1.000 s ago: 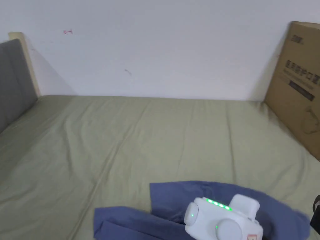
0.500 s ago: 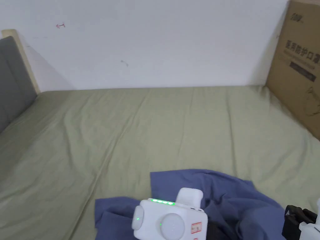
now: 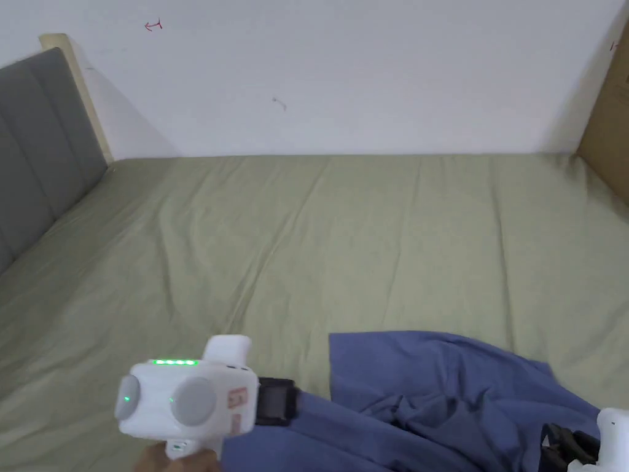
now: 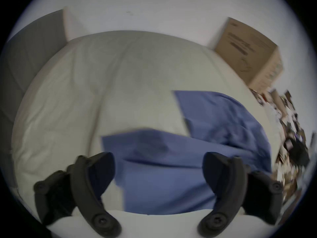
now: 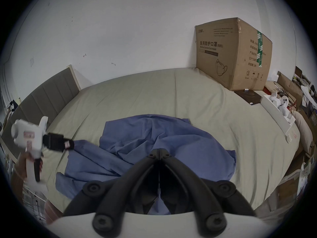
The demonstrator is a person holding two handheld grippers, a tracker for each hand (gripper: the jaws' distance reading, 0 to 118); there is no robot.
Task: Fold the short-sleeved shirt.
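In the head view, we are looking down at a bed covered in a pale green sheet. At the upper left of the frame, a grey padded headboard is leaning against a white wall. At the lower left, we are holding the left tongs, a white body with green lights and a black tip pointing toward the right. The tip is sitting right at the left edge of the blue short-sleeved shirt, which is lying rumpled across the lower right of the frame on the bed. At the far lower right corner, part of the right tongs is poking in over the shirt.

In the left gripper view, which is blurred, the left tongs are standing spread wide apart with nothing between them, and the shirt is lying beyond them, from lower centre to the right. A cardboard box is sitting at the upper right.

In the right gripper view, the left tongs are showing at the left, and the shirt is spreading across the centre. The right tongs are pressed together at lower centre above the cloth; we cannot tell whether any fabric is caught between them. The cardboard box is standing at the upper right.
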